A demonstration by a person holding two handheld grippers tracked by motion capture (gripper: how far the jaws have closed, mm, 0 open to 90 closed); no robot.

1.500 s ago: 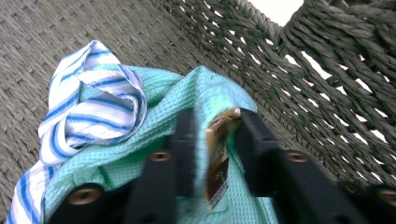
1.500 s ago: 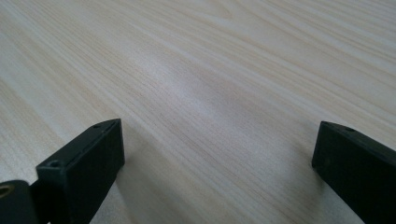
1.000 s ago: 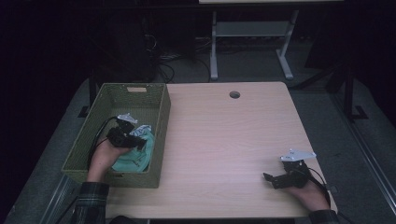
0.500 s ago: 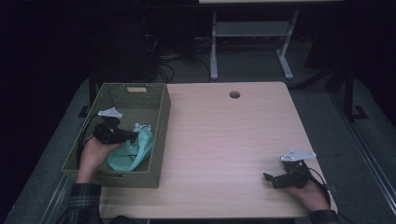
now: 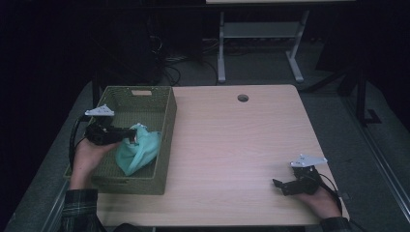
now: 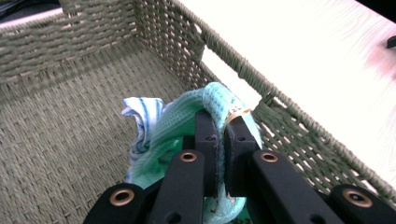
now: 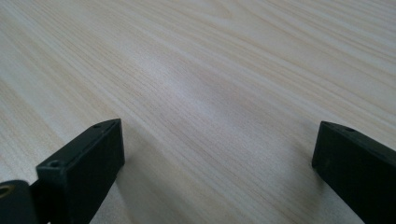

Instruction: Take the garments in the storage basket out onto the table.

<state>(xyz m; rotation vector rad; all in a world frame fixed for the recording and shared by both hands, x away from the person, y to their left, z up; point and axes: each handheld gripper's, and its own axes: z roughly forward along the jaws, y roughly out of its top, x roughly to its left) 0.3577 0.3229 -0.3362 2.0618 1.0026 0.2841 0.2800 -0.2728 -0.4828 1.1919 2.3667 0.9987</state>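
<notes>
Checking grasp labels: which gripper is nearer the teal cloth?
Left. The left gripper is shut on the teal cloth in the basket; the right gripper rests far across the table.

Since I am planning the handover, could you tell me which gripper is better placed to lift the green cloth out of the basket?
Left. The left gripper is shut on the green cloth inside the basket. The right gripper rests open on the table, far from it.
</notes>
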